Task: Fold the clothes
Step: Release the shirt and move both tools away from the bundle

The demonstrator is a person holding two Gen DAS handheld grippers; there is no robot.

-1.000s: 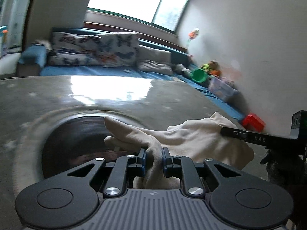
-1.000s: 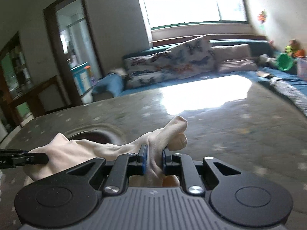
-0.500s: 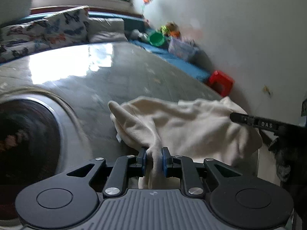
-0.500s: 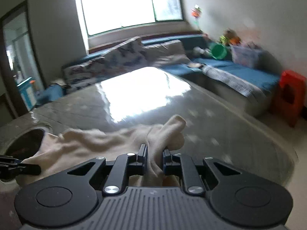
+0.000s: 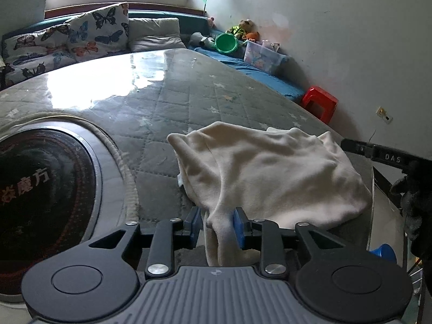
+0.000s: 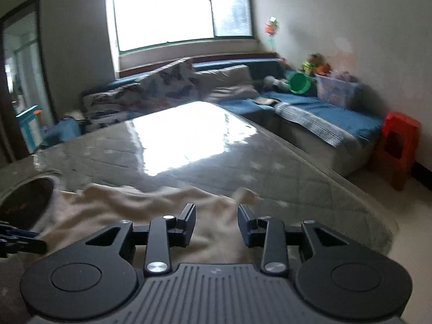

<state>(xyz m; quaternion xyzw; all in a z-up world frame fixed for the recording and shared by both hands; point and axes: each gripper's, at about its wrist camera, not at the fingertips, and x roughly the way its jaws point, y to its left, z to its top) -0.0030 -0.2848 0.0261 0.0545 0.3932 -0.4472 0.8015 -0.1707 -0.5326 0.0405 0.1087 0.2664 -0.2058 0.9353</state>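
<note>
A cream garment (image 5: 270, 172) lies bunched on the grey quilted table (image 5: 189, 100), near its right edge. My left gripper (image 5: 216, 224) is opening; a fold of the garment still hangs between its blue pads, and the left pad stands clear of it. In the right wrist view the same garment (image 6: 135, 205) spreads low across the table. My right gripper (image 6: 216, 216) is opening too, and the cloth lies loose between its spread jaws. One of the right gripper's fingers (image 5: 378, 155) reaches in from the right at the garment's far corner.
A round dark hotplate (image 5: 40, 202) is set into the table at the left. A red stool (image 6: 399, 145) stands off the table's right side. A blue sofa (image 6: 324, 113) with butterfly cushions (image 5: 94, 35), toys and a clear box lines the walls.
Both grippers carried the garment to the right, off the hotplate, and set it down near the table's edge. Both pairs of jaws, pinched on the cloth before, have now parted.
</note>
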